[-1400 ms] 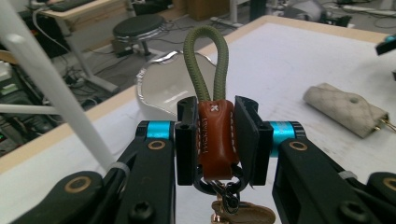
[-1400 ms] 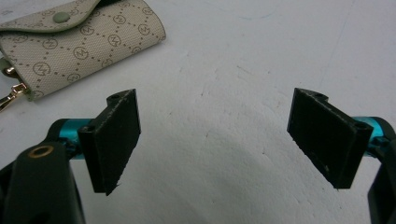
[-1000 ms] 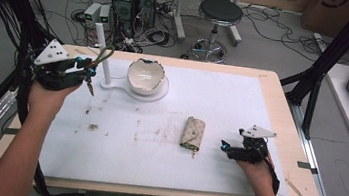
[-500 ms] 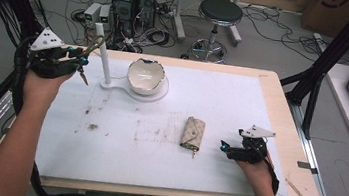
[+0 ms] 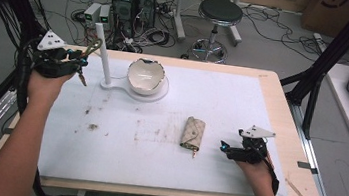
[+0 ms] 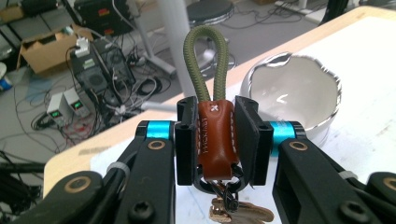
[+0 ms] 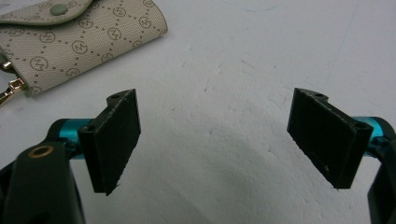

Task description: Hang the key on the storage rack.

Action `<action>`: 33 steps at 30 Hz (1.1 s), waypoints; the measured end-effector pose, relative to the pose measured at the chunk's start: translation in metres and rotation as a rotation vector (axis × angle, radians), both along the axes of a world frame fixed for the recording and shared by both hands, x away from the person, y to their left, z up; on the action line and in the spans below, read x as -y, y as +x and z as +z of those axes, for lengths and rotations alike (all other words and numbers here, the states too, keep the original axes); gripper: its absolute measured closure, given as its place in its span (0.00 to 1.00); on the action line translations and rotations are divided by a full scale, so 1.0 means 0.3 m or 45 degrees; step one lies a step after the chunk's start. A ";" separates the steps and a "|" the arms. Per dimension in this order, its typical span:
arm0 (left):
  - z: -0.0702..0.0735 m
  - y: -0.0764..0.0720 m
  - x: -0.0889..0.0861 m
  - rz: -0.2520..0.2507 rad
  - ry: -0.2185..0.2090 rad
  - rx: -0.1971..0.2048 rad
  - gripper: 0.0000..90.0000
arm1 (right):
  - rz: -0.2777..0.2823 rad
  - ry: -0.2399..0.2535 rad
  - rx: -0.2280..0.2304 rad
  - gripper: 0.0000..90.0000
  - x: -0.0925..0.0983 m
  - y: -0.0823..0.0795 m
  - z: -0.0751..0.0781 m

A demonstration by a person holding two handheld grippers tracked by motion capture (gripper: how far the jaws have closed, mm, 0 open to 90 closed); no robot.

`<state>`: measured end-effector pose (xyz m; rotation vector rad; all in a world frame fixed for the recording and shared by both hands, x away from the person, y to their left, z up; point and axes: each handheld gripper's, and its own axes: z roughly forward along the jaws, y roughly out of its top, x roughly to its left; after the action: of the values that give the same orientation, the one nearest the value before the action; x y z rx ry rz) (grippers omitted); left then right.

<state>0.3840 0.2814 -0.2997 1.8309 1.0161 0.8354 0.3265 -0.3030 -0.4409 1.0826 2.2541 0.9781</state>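
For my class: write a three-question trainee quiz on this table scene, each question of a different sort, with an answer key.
1. True or false: the left gripper is shut on the brown keychain.
2. What lies nearest the right gripper? A) white bowl B) patterned pouch C) white post
3. Fill in: the right gripper's jaws stand ____.

Key: 1 true; 2 B; 3 open.

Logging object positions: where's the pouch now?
High view: the pouch lies on the mat, right of centre, just left of the open right gripper.
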 end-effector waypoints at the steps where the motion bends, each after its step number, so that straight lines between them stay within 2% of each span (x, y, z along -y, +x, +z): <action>1: -0.009 0.002 -0.004 0.008 0.002 -0.010 0.78 | 0.001 0.000 -0.001 0.19 0.000 0.000 0.000; 6: -0.026 0.008 -0.012 0.007 -0.010 -0.024 0.74 | -0.001 0.001 -0.002 0.19 0.000 -0.001 -0.001; 8: -0.022 0.007 -0.014 0.025 -0.021 -0.017 0.63 | -0.003 -0.003 -0.001 0.19 0.000 0.000 -0.001; 14: -0.032 -0.021 -0.025 0.031 -0.046 -0.017 0.48 | -0.002 0.004 0.003 0.19 0.002 -0.001 0.001; 26: -0.149 -0.097 0.009 -0.035 -0.092 -0.085 0.35 | 0.000 0.015 0.010 0.19 0.002 -0.005 0.008; 33: -0.208 -0.135 0.056 -0.115 -0.109 -0.137 0.30 | 0.001 0.017 0.013 0.19 0.004 -0.006 0.009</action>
<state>0.3435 0.2646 -0.3621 1.8499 1.0124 0.6359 0.3248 -0.3043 -0.4382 1.0800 2.2436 0.9982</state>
